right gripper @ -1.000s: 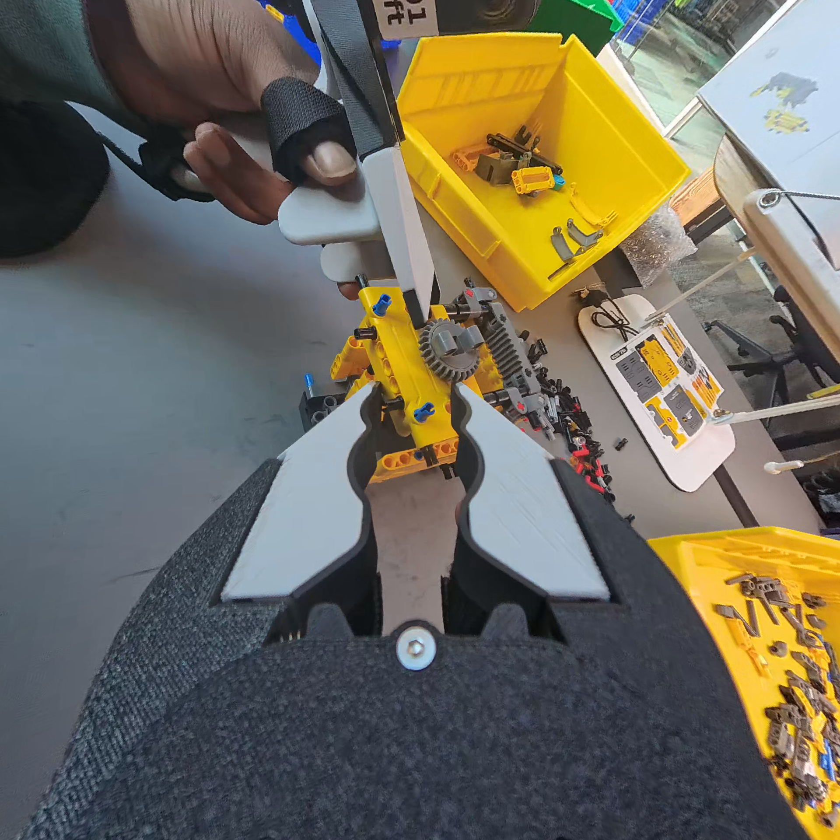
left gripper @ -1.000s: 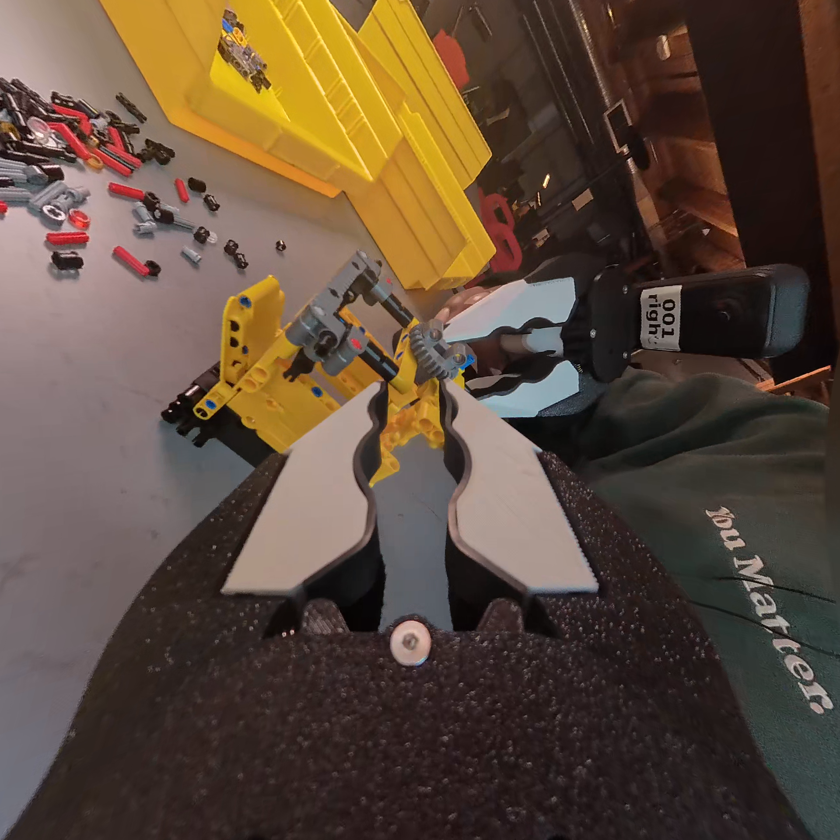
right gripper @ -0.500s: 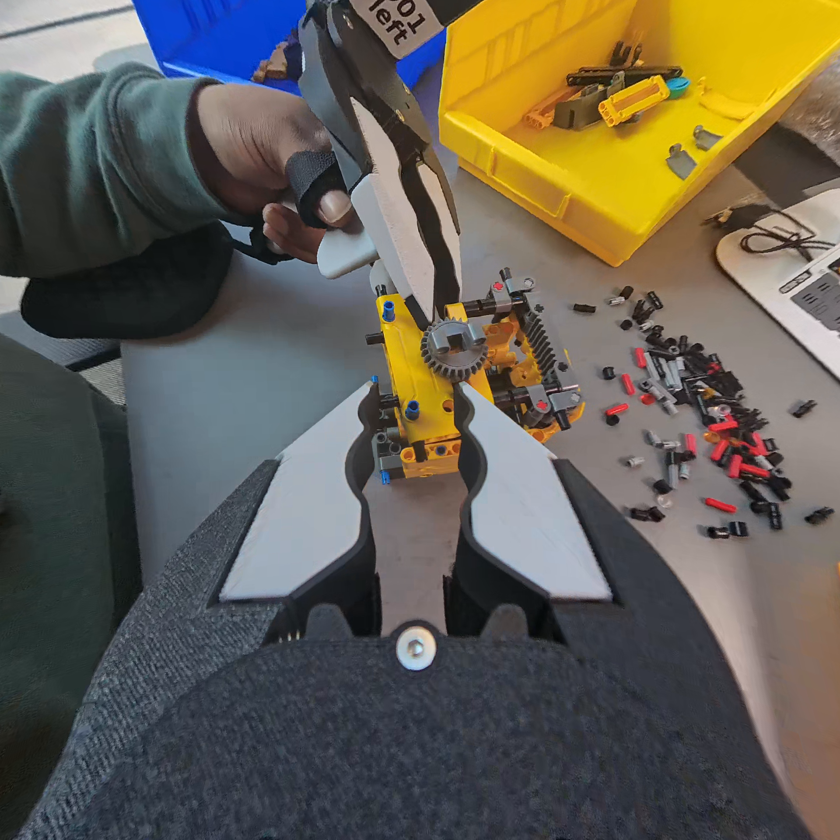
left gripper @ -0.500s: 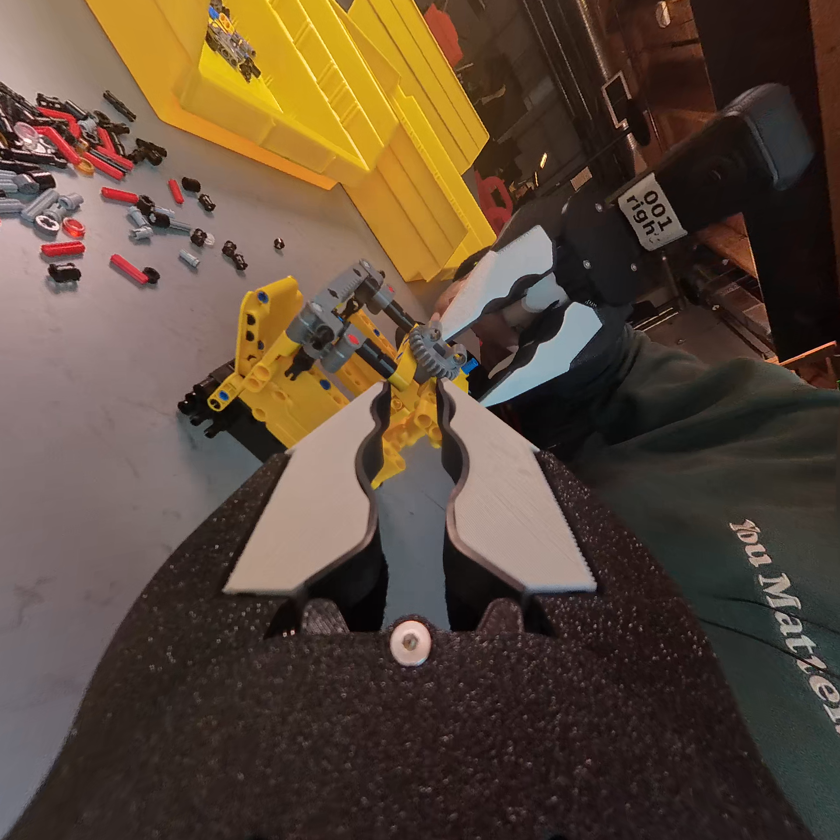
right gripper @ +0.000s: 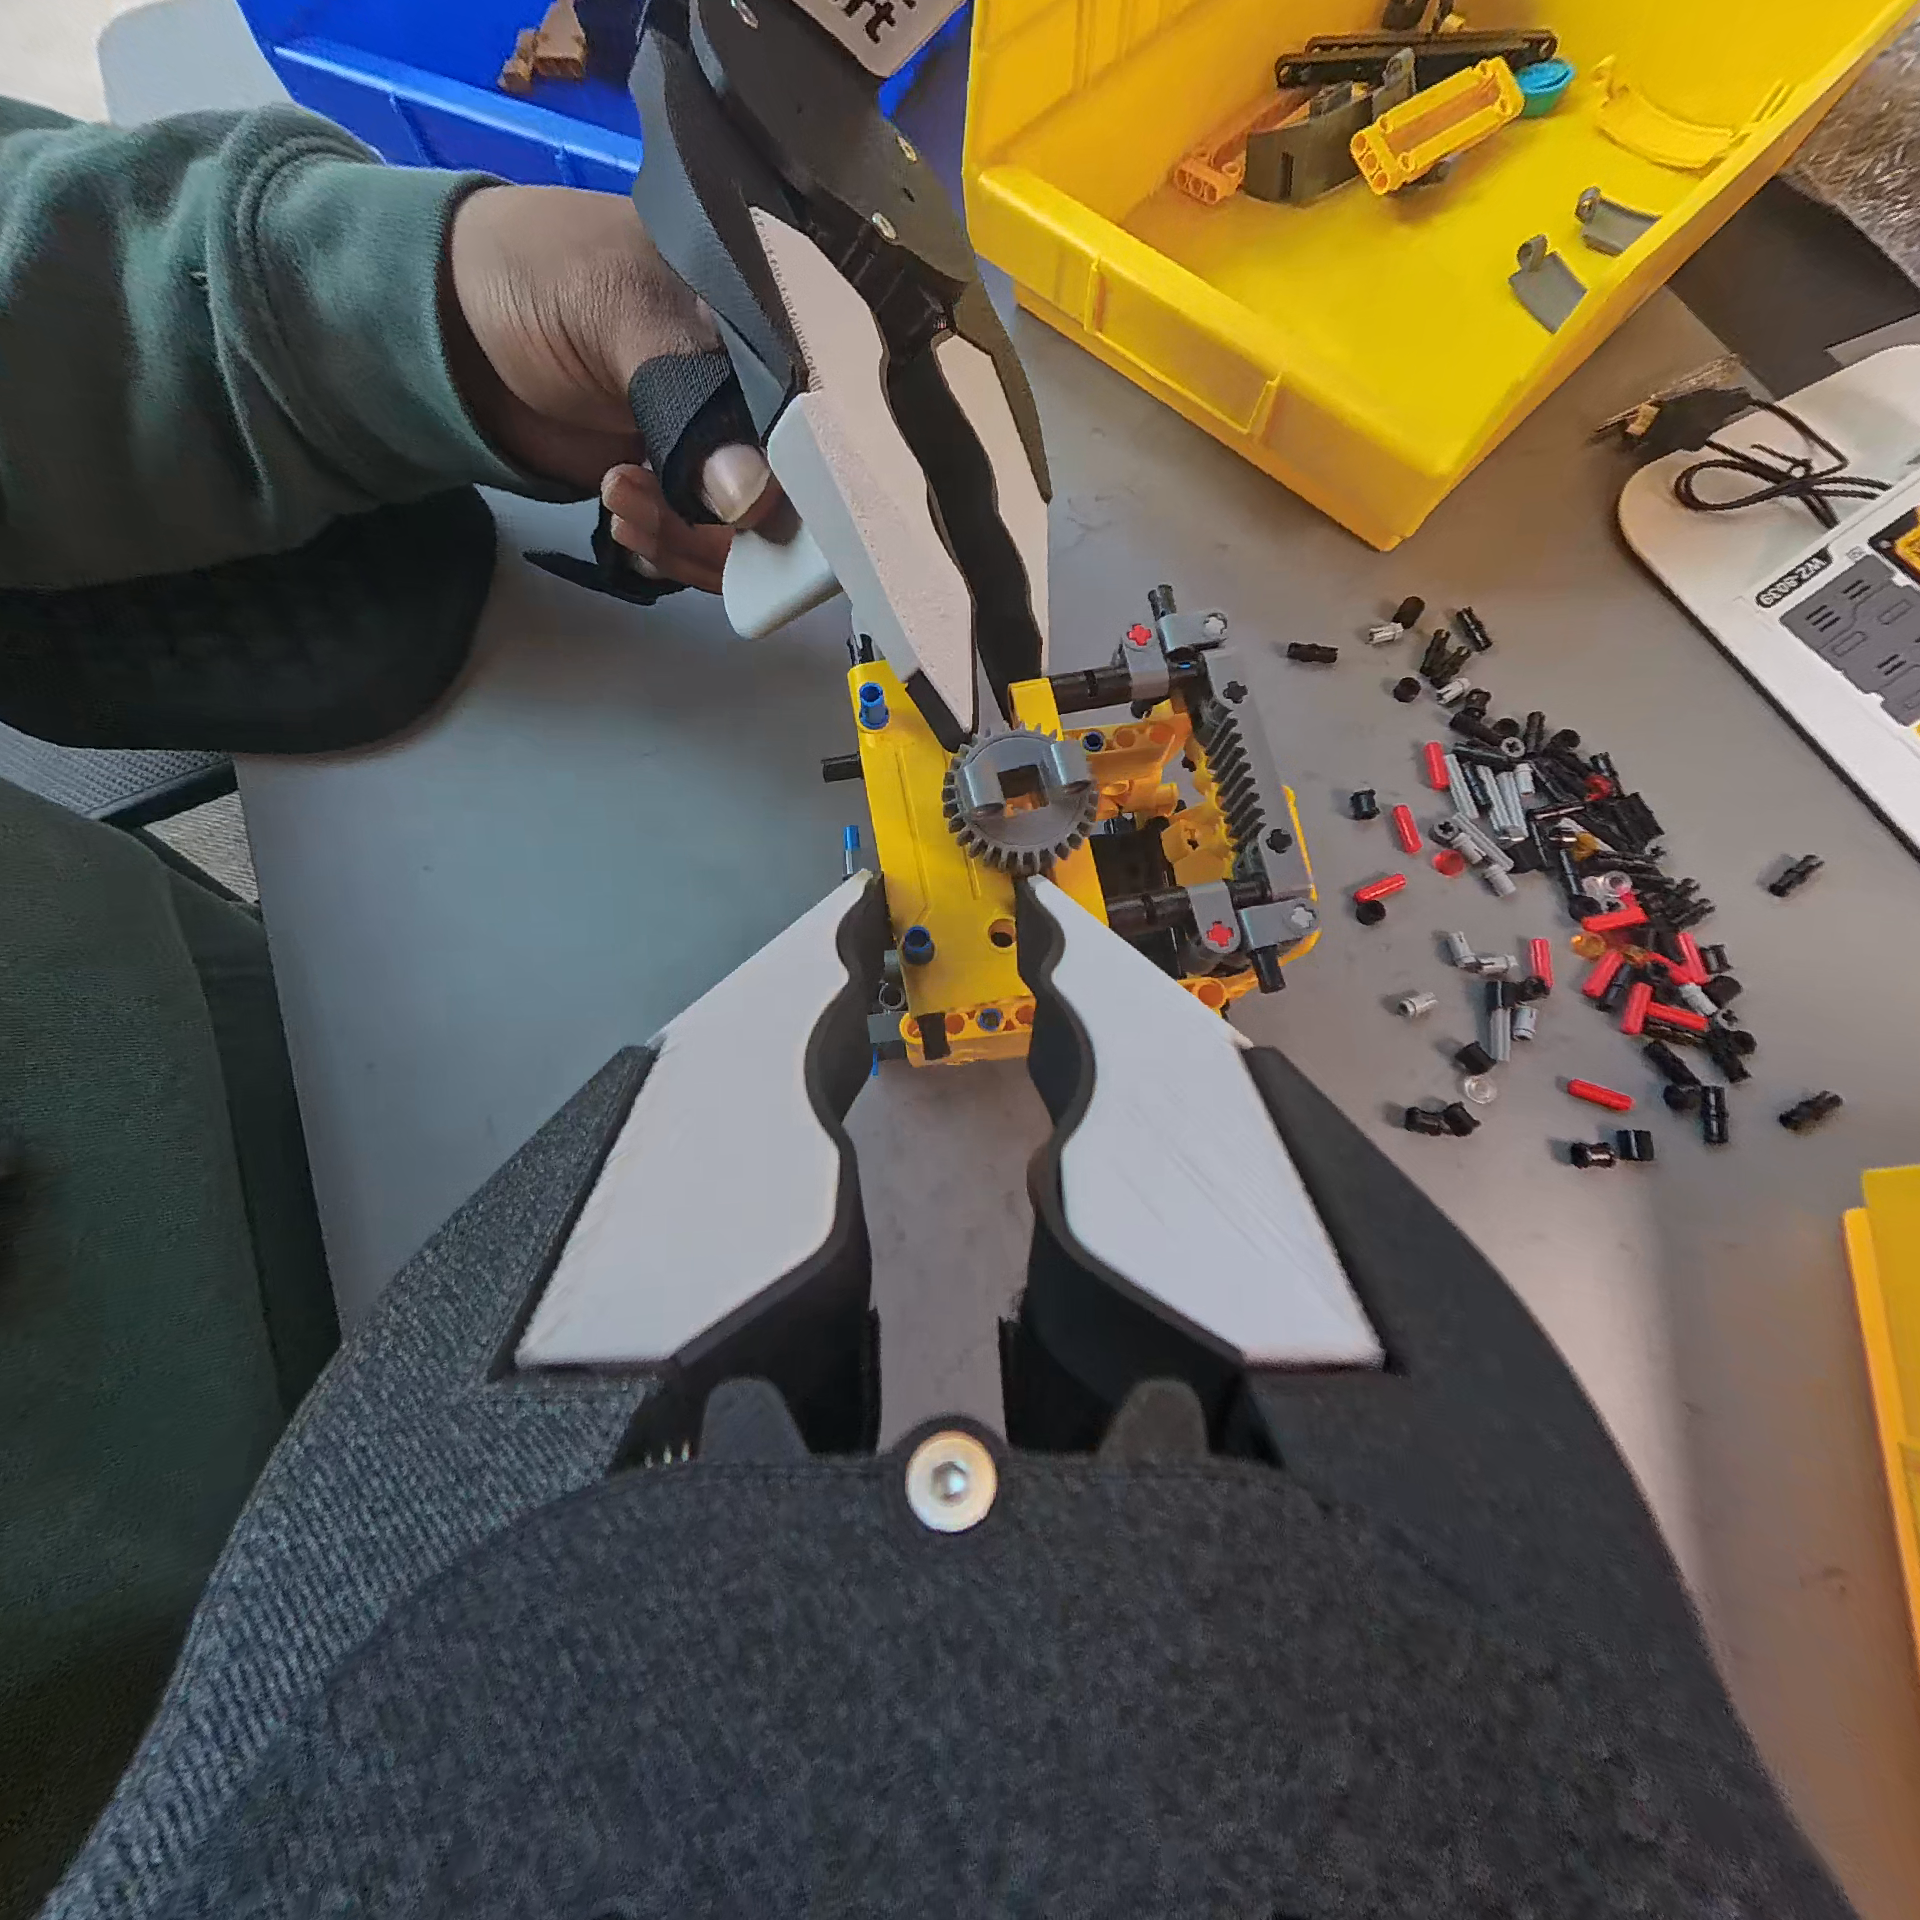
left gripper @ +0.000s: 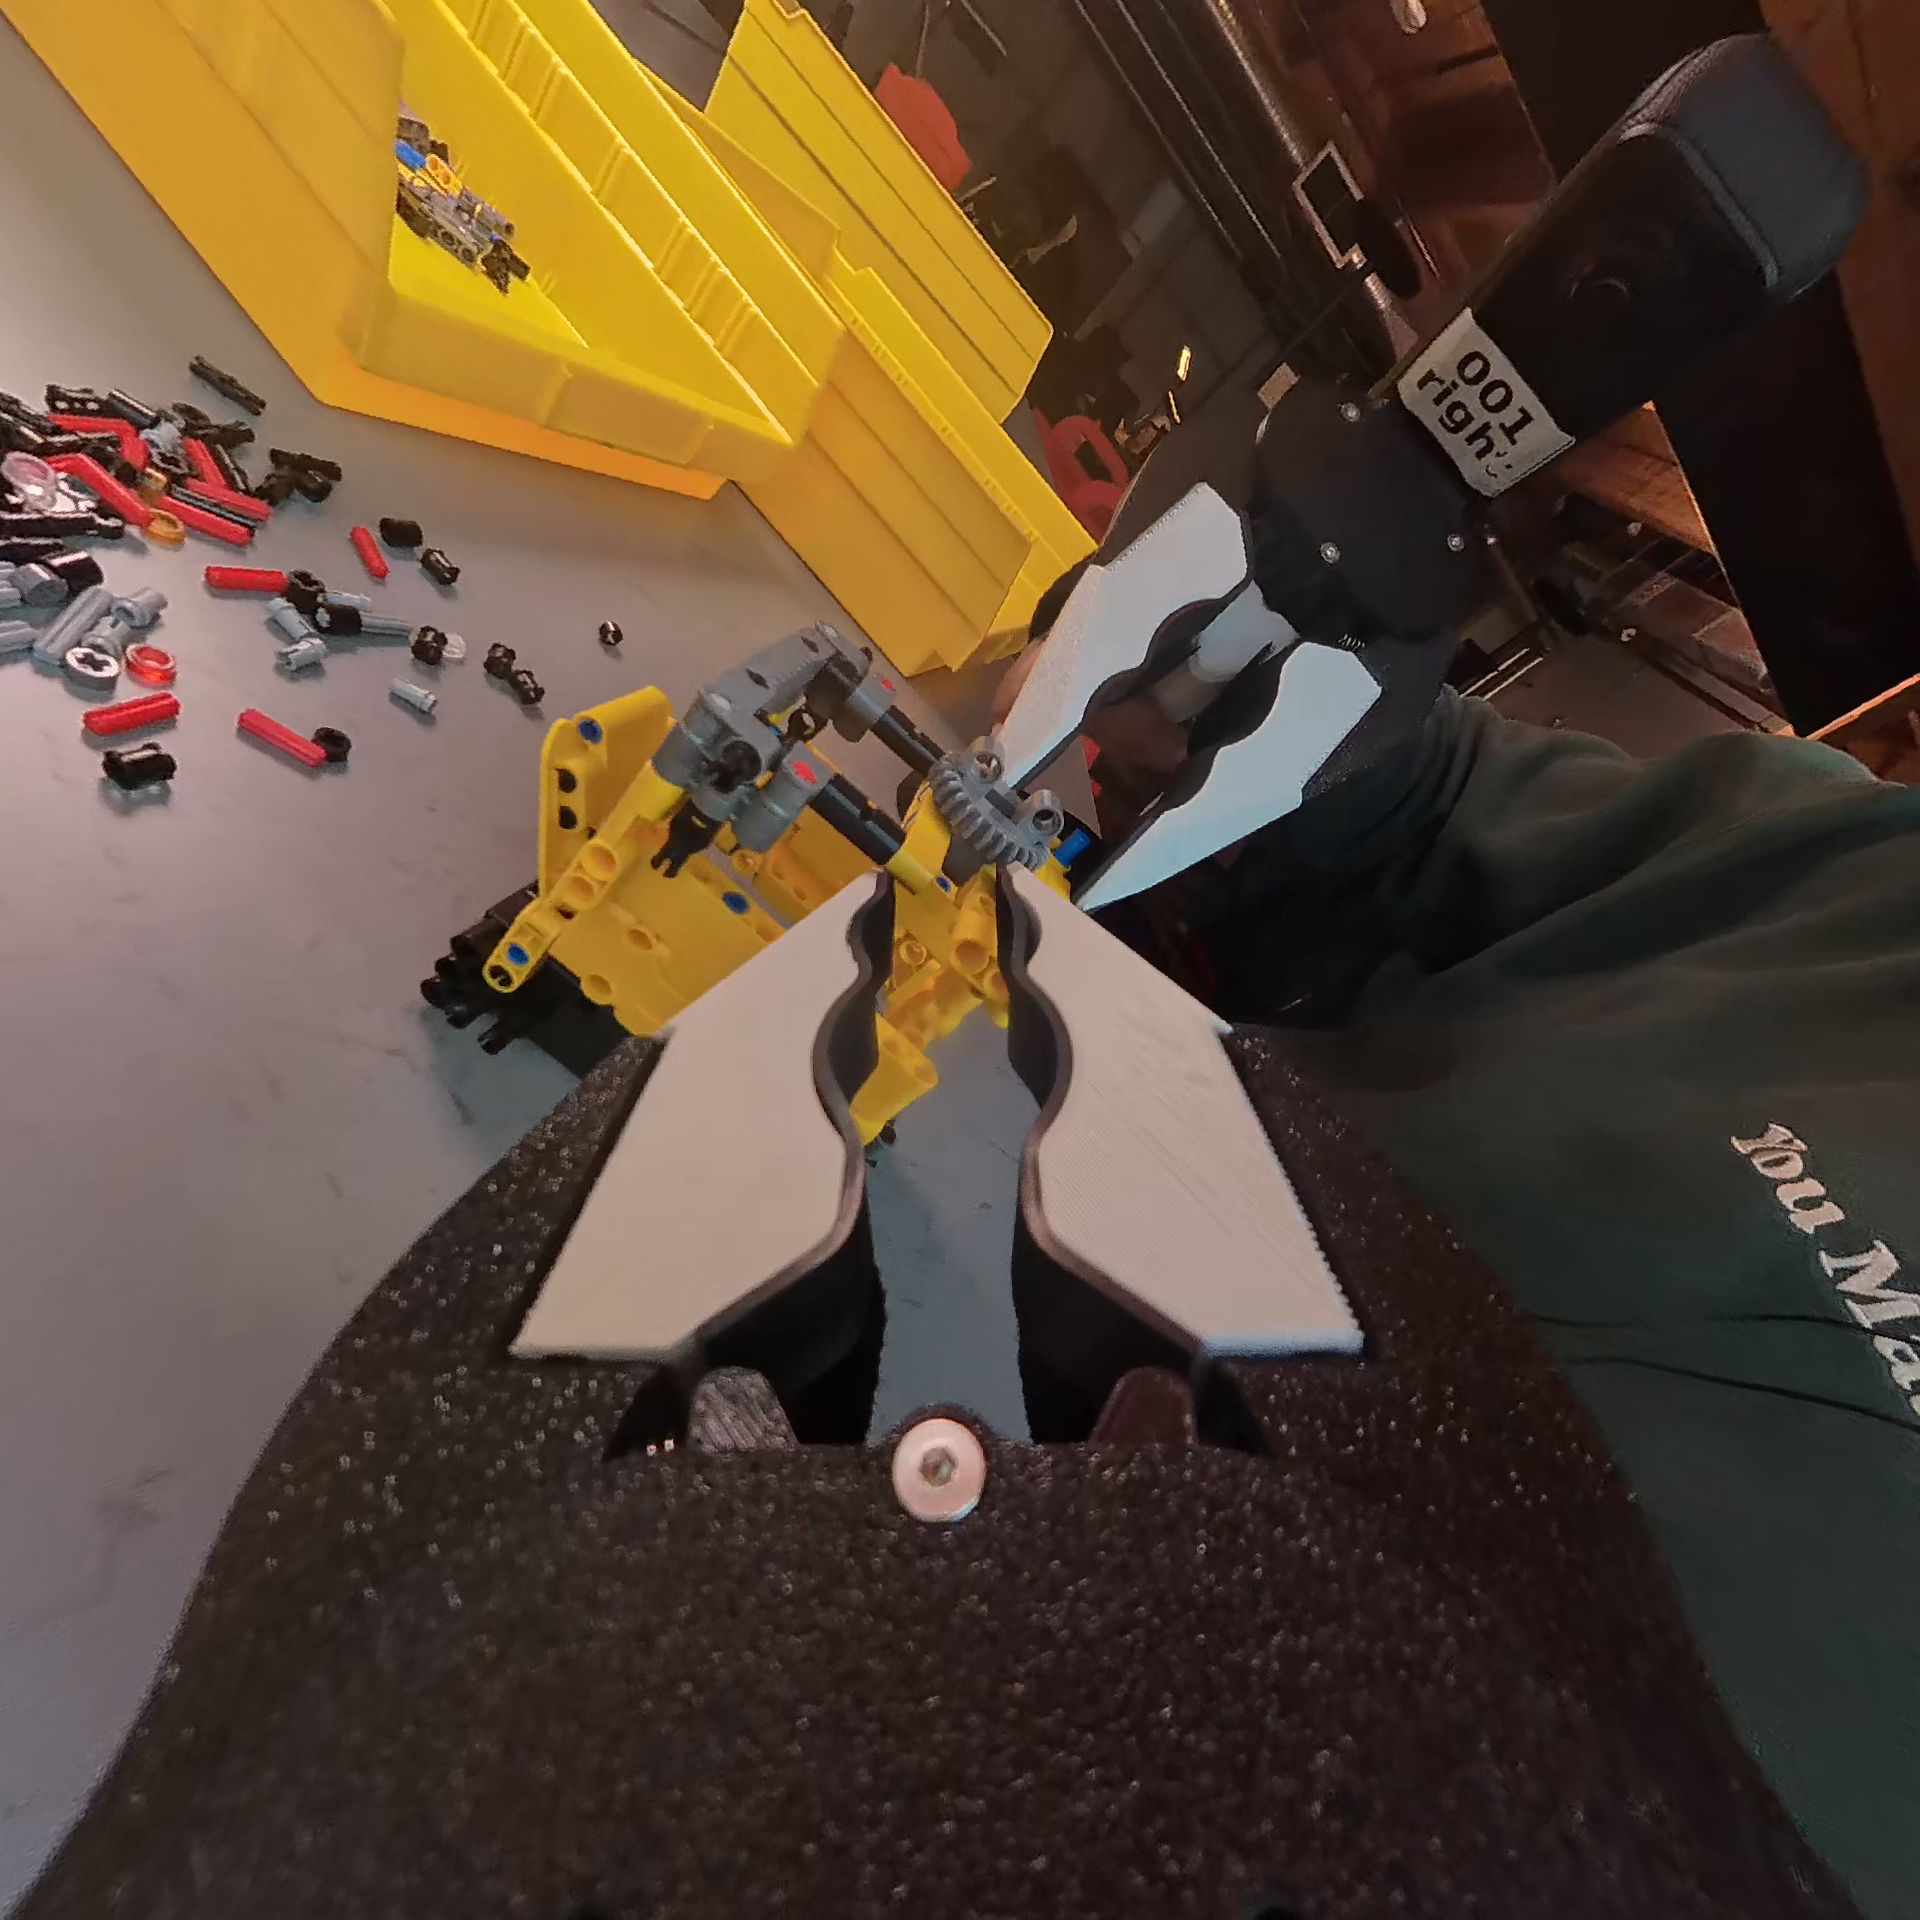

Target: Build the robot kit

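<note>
A yellow building-brick model (left gripper: 623,914) with a grey gear (left gripper: 982,810) stands on the grey table (left gripper: 208,987). My left gripper (left gripper: 940,904) is shut on a yellow beam at the model's near end. The right gripper (left gripper: 1044,826) comes in from the upper right, its tips on either side of the gear end. In the right wrist view my right gripper (right gripper: 948,883) is shut on the model's yellow side panel (right gripper: 935,852), just below the gear (right gripper: 1018,800). The left gripper (right gripper: 966,717), held by a hand (right gripper: 561,332), clamps the panel's far end from above.
Loose red, black and grey pins (right gripper: 1558,883) lie right of the model; they also show in the left wrist view (left gripper: 156,582). Yellow bins (left gripper: 623,312) (right gripper: 1299,312) hold parts. A blue bin (right gripper: 436,104), a printed sheet (right gripper: 1818,623), a yellow tray (right gripper: 1886,1351) and a green sleeve (left gripper: 1558,1039) surround them. Only a small space, under 4 cm, lies between the two pairs of fingers.
The right gripper has swung from level to a steep downward angle while staying on the model. The left gripper keeps its hold; the model has barely shifted.
</note>
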The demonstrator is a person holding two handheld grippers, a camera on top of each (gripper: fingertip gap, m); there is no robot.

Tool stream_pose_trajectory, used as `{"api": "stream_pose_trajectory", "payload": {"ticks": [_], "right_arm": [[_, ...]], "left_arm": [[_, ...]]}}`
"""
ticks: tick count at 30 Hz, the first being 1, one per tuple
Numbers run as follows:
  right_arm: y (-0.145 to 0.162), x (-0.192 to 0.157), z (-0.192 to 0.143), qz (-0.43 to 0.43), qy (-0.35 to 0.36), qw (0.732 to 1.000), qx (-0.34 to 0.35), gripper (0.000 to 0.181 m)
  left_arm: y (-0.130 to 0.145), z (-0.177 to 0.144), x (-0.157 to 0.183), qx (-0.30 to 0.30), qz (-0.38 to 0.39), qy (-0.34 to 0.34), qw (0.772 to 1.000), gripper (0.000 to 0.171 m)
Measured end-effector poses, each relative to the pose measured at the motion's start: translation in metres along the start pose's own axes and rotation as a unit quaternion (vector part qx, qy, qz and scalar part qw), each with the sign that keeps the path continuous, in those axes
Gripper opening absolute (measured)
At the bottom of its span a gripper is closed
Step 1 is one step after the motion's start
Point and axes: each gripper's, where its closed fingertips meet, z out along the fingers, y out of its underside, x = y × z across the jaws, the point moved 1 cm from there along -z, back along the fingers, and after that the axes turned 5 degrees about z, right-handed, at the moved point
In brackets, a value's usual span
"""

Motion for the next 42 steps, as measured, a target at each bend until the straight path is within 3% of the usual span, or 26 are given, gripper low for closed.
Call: {"api": "stream_pose_trajectory", "payload": {"ticks": [9, 19, 23, 30, 42], "right_arm": [[-0.0005, 0.0009, -0.0008, 0.014, 0.027, 0.999, -0.021, 0.023], [0.0016, -0.0013, -0.0026, 0.032, 0.055, 0.998, -0.02, 0.023], [0.0009, -0.001, -0.0015, 0.045, 0.05, 0.997, -0.024, 0.023], [-0.0017, -0.0026, 0.001, 0.037, 0.053, 0.997, -0.038, 0.023], [0.0, -0.0072, 0.0007, 0.042, 0.059, 0.997, -0.03, 0.023]], "left_arm": [[-0.0015, 0.002, -0.004, 0.004, 0.006, 0.049, 0.999, 0.018], [-0.0023, 0.0056, -0.0037, -0.019, 0.071, 0.071, 0.995, 0.018], [-0.0018, 0.005, -0.005, -0.026, 0.027, 0.086, 0.996, 0.017], [-0.0002, 0.001, -0.0042, -0.03, 0.018, 0.076, 0.996, 0.016], [0.0044, 0.0007, 0.0, -0.041, 0.093, 0.073, 0.992, 0.014]]}}
